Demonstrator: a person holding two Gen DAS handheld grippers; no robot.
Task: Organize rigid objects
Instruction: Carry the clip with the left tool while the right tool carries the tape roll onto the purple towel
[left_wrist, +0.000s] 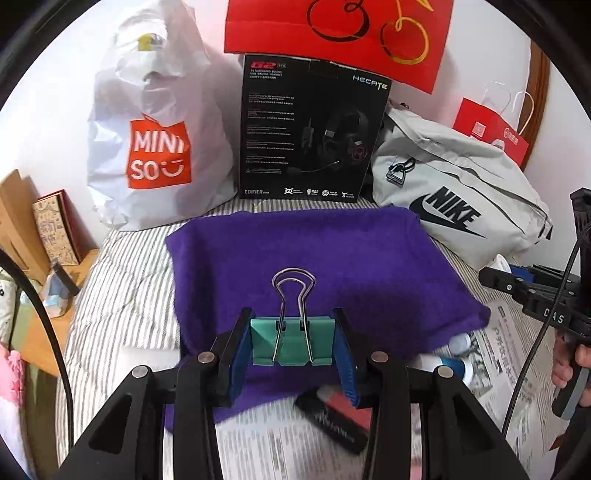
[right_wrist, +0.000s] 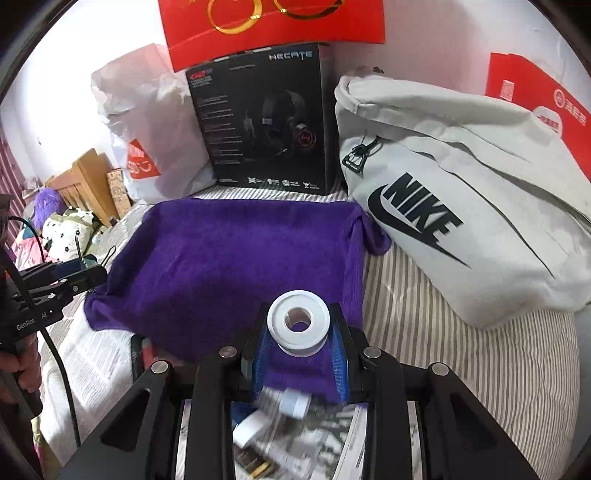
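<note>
left claw (left_wrist: 292, 341): shut tight on a green clip (left_wrist: 293, 341), one blue pad on each side, so the clip cannot slip out.
clip: green body with two silver wire handles that stand up. it hangs over the near edge of the purple cloth (left_wrist: 314, 266).
right claw (right_wrist: 298, 334): closed on a white roll (right_wrist: 297, 323), pads pressing its round sides, flat face up.
roll: a white ring with a hole in the middle. it may be tape, but it is hard to tell. it sits over the near right part of the cloth.
cloth: spread flat on the striped bed (right_wrist: 424, 332), like a clear spot for putting things in order.
still waiting: a black stick (left_wrist: 332, 421) and more white bits (right_wrist: 273, 413) lie on the newspaper (left_wrist: 495, 354) near the cloth, all blurry.
my guess: both things are held up so they can be set down on the cloth.
</note>
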